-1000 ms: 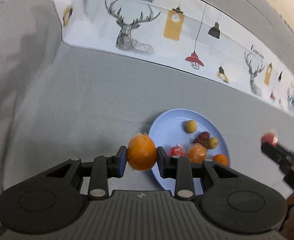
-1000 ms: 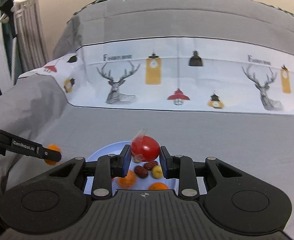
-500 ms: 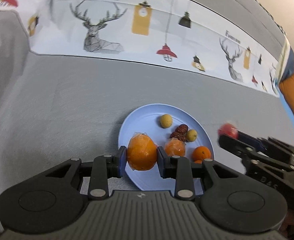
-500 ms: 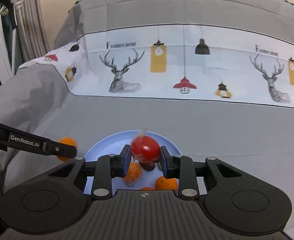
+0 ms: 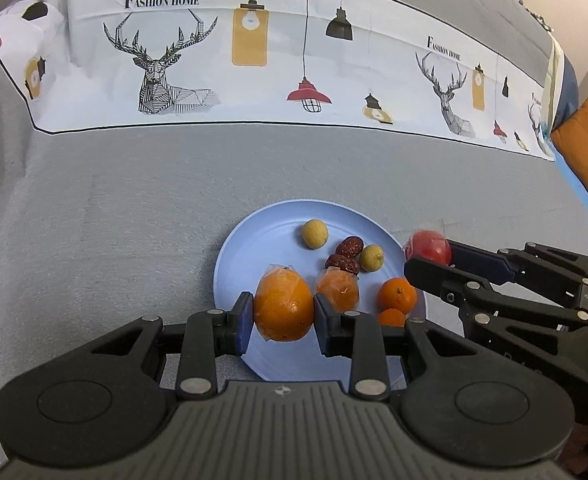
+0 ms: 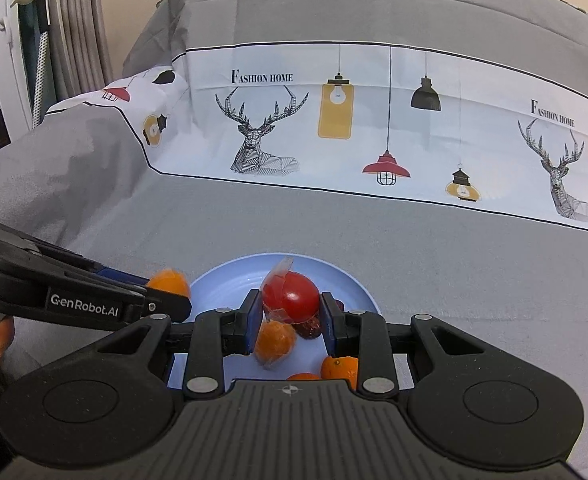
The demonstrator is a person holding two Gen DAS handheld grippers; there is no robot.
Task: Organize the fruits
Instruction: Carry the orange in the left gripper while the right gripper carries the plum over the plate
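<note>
Two fruits are held above the blue plate [image 5: 230,256]: a plastic-wrapped orange [image 5: 283,307] clamped in the left hand-held gripper [image 5: 282,316], low centre of the left view, and a wrapped red tomato [image 6: 290,298] clamped in the right hand-held gripper [image 6: 292,320]. Each is best lowered onto bare plate before release; free room is judged to lie at the plate's left. Already plated: two yellow-green fruits, two red dates [image 5: 345,255], a wrapped orange and two mandarins, crowding the right half. Beneath lies a grey bedsheet [image 5: 106,216] with a deer-print band.
</note>
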